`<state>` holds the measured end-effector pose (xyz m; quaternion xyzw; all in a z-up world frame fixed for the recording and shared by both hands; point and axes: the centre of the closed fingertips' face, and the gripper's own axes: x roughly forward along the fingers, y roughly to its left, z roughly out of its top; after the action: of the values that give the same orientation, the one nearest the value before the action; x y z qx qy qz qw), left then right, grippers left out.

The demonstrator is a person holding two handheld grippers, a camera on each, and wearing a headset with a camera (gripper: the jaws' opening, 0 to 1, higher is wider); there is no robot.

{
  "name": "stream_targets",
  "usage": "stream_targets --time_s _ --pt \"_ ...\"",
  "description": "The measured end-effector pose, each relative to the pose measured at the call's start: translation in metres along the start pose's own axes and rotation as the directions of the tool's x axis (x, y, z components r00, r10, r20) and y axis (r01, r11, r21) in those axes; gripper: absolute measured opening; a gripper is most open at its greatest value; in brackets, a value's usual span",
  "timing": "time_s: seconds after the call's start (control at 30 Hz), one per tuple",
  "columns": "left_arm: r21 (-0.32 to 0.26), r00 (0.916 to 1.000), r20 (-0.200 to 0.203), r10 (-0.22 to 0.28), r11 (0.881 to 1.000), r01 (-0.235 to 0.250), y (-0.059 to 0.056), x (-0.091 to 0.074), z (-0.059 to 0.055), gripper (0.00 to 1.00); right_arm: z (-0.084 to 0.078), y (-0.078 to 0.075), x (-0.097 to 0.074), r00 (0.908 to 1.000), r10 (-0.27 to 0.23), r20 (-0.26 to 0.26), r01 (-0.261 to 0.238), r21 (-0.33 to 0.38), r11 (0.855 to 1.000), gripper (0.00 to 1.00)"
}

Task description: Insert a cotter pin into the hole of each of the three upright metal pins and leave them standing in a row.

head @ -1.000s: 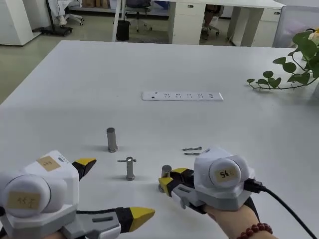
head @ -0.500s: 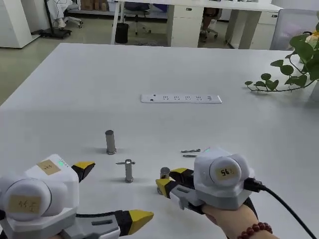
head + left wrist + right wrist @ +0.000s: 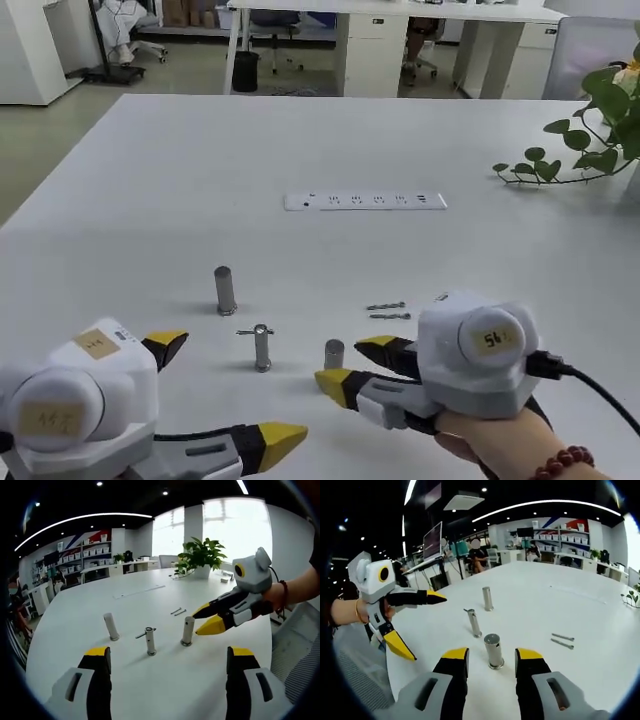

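Note:
Three upright metal pins stand in a slanted row on the white table. The far pin [image 3: 225,290] is bare. A cotter pin crosses the top of the middle pin [image 3: 262,346]. The near right pin [image 3: 334,354] is bare and stands free between the open jaws of my right gripper [image 3: 353,363], touching neither jaw; it appears again as the pin [image 3: 493,650]. Two loose cotter pins [image 3: 388,310] lie just behind that gripper. My left gripper [image 3: 222,388] hangs wide open at the lower left, well short of the middle pin [image 3: 150,641], with nothing in it.
A white power strip [image 3: 365,201] lies across the middle of the table [image 3: 150,180]. A trailing green plant [image 3: 580,140] sits at the right edge. Desks and chairs stand beyond the far edge. A black cable [image 3: 600,400] runs off my right gripper.
My right gripper's jaws have spread apart around the near right pin and the gripper has drawn back a little to the right. The pin stays upright. My left gripper has barely moved.

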<state>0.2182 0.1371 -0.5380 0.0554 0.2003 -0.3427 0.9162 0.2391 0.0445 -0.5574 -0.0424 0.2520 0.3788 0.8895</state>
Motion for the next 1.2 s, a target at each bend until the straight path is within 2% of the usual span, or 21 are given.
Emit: stream_targets --time_s 0.13,0.3,0.53,0.87,1.07,1.2 --pt "0.002 1.0 0.005 0.002 1.0 -0.002 0.001 0.0 0.001 0.95 0.002 -0.005 -0.009 0.9998 0.017 -0.003 -0.017 0.022 1.0 0.35" --pt "0.004 1.0 0.004 0.004 1.0 -0.004 0.001 0.0 0.001 0.95 0.002 -0.012 -0.02 0.9991 0.036 -0.021 -0.036 -0.007 0.999 0.37" --pt "0.005 1.0 0.005 0.001 1.0 -0.001 0.001 0.0 0.0 0.94 0.0 -0.035 -0.03 0.9983 0.02 -0.054 -0.021 -0.026 0.999 0.35" --pt "0.009 1.0 0.004 0.004 1.0 -0.004 0.001 0.0 0.0 0.94 0.002 -0.06 -0.029 0.9949 0.017 -0.099 -0.021 -0.04 0.999 0.32" --pt "0.012 1.0 0.0 0.0 1.0 0.0 0.0 0.0 -0.001 0.94 0.009 -0.072 -0.023 0.9924 0.016 -0.122 -0.025 -0.068 0.997 0.31" --pt "0.013 1.0 0.0 -0.004 1.0 0.004 -0.001 0.0 -0.001 0.94 0.007 -0.078 -0.017 0.9892 0.011 -0.146 -0.023 -0.083 0.996 0.31"
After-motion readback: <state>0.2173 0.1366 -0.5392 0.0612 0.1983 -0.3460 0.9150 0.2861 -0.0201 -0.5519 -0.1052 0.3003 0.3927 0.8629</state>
